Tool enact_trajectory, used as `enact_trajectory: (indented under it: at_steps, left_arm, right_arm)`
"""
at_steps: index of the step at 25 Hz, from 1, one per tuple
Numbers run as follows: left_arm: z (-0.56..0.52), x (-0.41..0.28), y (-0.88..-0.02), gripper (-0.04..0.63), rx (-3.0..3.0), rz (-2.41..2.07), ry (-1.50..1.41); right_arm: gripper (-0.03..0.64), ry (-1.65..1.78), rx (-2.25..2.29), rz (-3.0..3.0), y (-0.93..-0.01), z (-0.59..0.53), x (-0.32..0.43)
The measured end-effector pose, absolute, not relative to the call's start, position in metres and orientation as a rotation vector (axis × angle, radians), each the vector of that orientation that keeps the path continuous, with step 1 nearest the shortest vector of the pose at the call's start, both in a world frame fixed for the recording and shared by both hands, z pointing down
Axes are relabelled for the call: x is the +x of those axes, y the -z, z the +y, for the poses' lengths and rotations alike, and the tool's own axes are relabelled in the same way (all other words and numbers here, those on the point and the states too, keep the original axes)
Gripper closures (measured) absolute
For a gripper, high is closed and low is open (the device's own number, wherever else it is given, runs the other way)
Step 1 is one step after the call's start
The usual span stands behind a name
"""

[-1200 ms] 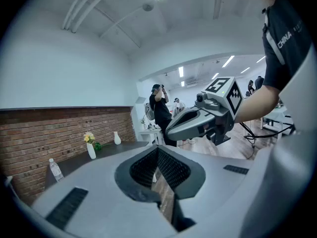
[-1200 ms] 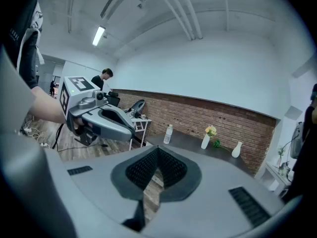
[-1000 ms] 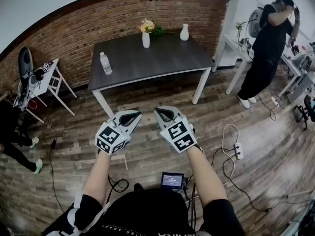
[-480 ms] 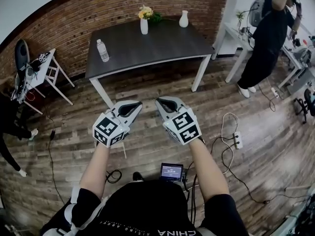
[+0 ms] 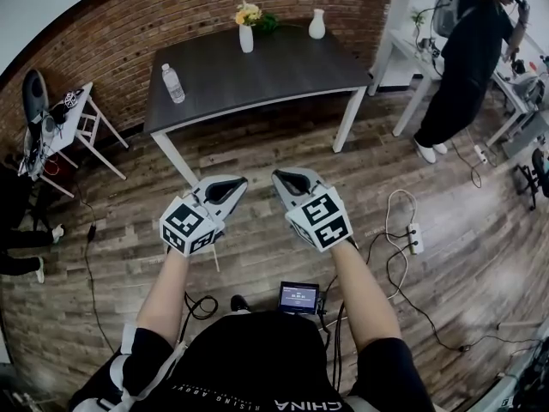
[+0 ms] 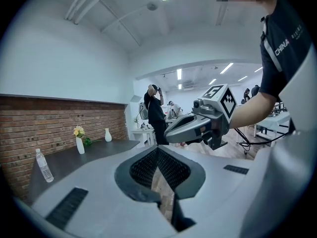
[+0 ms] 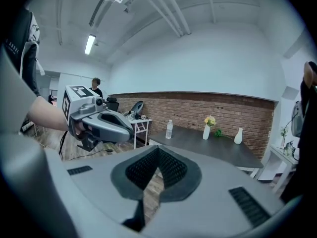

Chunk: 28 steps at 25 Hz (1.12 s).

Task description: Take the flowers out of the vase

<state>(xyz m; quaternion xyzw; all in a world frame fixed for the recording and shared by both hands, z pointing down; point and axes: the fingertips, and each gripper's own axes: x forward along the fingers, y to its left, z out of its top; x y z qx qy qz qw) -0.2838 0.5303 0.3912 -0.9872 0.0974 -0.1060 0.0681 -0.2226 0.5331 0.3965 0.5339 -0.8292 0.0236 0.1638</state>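
Yellow flowers [image 5: 247, 13] stand in a white vase [image 5: 246, 39] at the far edge of a dark table [image 5: 257, 80]. A second white vase [image 5: 316, 26], empty, stands to its right. My left gripper [image 5: 233, 184] and right gripper [image 5: 284, 178] are side by side over the wooden floor, well short of the table. Both are shut with nothing between the jaws. The left gripper view has the flower vase [image 6: 79, 145] far off at the left and the right gripper [image 6: 198, 125] close by. In the right gripper view the flower vase [image 7: 206, 132] is far ahead.
A water bottle [image 5: 172, 83] stands on the table's left part. A folding stand [image 5: 81, 131] with gear is at the left wall. A person in black [image 5: 467, 67] stands at white desks on the right. Cables and a power strip [image 5: 416, 239] lie on the floor.
Both grippers have sunk slightly, still shut. In the head view the table has drifted up and left. The person at the left edge has moved further out of view.
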Motion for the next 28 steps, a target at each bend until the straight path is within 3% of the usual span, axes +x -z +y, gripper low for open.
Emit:
enact_trajectory:
  at_steps: [16, 28]
  left_arm:
    - [0.517, -0.217, -0.409, 0.595, -2.986, 0.349, 0.375]
    - [0.407, -0.176, -0.437, 0.595, -3.057, 0.268, 0.363]
  right_arm:
    - [0.617, -0.128, 1.481, -2.435, -0.412, 0.519, -0.151]
    - [0.615, -0.211, 1.399, -2.431, -0.441, 0.424, -0.134]
